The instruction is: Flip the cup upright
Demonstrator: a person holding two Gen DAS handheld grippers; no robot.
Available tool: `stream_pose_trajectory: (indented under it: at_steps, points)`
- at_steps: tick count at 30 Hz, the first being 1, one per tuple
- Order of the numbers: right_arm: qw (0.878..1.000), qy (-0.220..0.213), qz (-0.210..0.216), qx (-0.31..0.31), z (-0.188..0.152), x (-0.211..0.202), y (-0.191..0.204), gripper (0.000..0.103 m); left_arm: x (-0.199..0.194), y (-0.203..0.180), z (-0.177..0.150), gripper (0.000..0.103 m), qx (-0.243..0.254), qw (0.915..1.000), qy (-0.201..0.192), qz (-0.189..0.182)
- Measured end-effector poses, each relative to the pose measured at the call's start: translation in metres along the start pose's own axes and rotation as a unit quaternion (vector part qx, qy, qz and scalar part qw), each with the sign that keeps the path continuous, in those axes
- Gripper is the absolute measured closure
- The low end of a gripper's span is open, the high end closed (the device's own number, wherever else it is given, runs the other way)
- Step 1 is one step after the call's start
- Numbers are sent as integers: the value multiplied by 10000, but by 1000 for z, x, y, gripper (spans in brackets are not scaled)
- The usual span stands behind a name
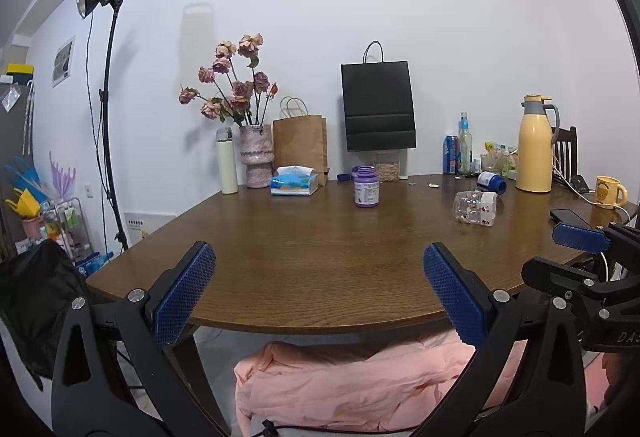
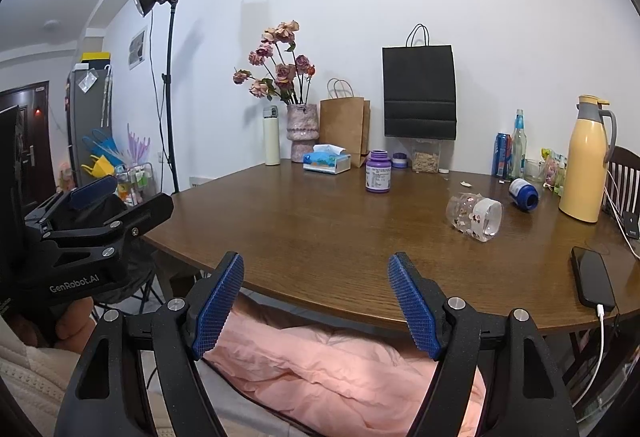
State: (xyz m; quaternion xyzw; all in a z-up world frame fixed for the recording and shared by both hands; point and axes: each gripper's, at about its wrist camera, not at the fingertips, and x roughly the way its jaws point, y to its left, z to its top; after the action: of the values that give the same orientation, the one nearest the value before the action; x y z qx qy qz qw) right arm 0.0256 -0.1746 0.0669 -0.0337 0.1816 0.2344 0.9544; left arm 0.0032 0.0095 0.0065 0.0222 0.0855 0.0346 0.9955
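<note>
Right wrist view shows the brown wooden table (image 2: pixel 320 229) filling the middle of the scene, with the tall yellow thermos jug (image 2: pixel 586 165) at its far right and the black paper bag (image 2: pixel 419 93) against the far wall. The cup (image 2: pixel 476 217), clear with a small printed pattern, lies on its side right of centre, its mouth turned to the right and near side; it is well apart from both tools. A blue bottle (image 2: pixel 524 195) lies tipped just beyond it, and a purple jar (image 2: pixel 378 173) stands upright to its left.

The right gripper (image 2: pixel 316 301) hangs at the near table edge with its blue pads spread wide and nothing between them. The left gripper (image 1: pixel 320 293) is likewise wide open and empty, also at the near edge.

I judge the task has not begun: this is the reach stage. The next move calls for carrying the right gripper forward and rightward to the cup, closing across its wall, then rotating it base-down.

Whether the cup has a handle is hard to make out, and its transparent rim blurs against the wood. The phone (image 2: pixel 592 277) on its cable lies near the likely path
</note>
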Motion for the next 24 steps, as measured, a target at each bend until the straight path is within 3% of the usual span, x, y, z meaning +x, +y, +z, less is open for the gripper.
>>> stream_pose_trajectory:
  at_steps: [24]
  points:
    - [10000,35,17,0,-1,0,0,23,0,-1,0,0,-13,10000,-7,35]
